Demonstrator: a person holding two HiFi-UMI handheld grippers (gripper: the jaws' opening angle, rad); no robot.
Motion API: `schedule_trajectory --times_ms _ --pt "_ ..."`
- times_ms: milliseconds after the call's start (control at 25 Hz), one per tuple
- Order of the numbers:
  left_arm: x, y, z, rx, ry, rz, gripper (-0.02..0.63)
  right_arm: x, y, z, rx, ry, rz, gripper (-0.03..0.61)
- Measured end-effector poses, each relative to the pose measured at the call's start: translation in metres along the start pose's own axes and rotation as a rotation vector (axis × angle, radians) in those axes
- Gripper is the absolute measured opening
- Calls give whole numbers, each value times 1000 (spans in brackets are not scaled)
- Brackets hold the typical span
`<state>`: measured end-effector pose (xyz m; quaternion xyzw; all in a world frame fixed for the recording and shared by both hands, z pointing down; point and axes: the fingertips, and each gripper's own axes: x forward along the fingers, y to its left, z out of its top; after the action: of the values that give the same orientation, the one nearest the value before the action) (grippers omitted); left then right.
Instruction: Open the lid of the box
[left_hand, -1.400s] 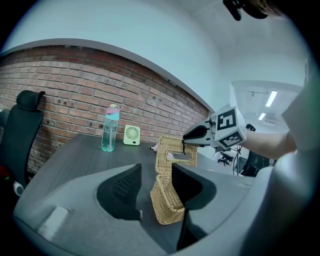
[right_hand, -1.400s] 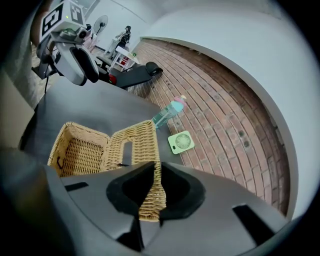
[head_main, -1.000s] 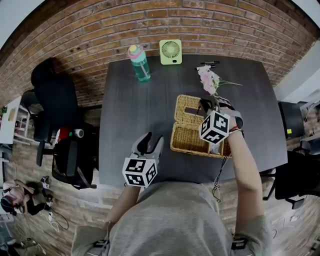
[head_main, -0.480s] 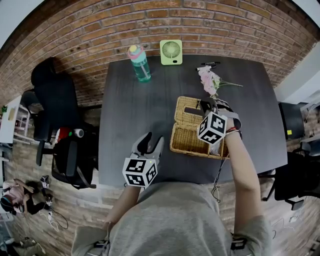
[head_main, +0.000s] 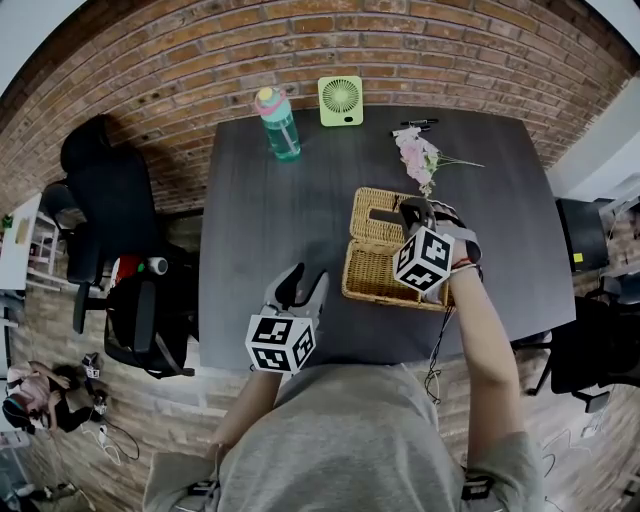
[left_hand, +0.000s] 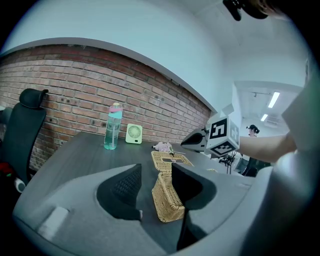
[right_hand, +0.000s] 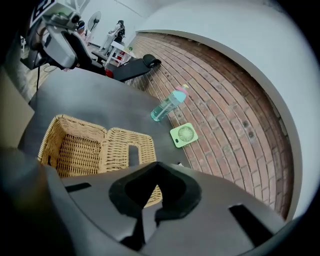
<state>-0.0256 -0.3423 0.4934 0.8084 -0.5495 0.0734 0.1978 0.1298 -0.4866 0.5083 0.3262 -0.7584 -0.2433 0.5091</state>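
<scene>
The wicker box (head_main: 375, 275) stands right of the table's middle, with its inside showing. Its lid (head_main: 378, 215) is swung back and lies flat on the table behind it, a slot in its weave. My right gripper (head_main: 412, 212) hovers over the lid's right end, its jaws shut; in the right gripper view the tips (right_hand: 142, 212) meet with nothing seen between them and the lid (right_hand: 127, 145) just beyond. My left gripper (head_main: 298, 285) stands open near the table's front edge, left of the box (left_hand: 167, 202), holding nothing.
At the back of the dark table (head_main: 270, 230) stand a teal bottle (head_main: 280, 125) and a small green fan (head_main: 341, 102); pink flowers (head_main: 418, 158) and pens (head_main: 415, 127) lie at the back right. A black chair (head_main: 105, 195) is on the left, a brick wall behind.
</scene>
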Motion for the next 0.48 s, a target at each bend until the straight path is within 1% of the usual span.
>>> schedule_trajectory --times_ms 240,480 --pt "-16 -2 -3 13 3 -21 189 -25 14 11 80 -22 -21 0" --pt "-41 -3 -9 28 14 -51 189 -58 34 24 269 -56 -24 0"
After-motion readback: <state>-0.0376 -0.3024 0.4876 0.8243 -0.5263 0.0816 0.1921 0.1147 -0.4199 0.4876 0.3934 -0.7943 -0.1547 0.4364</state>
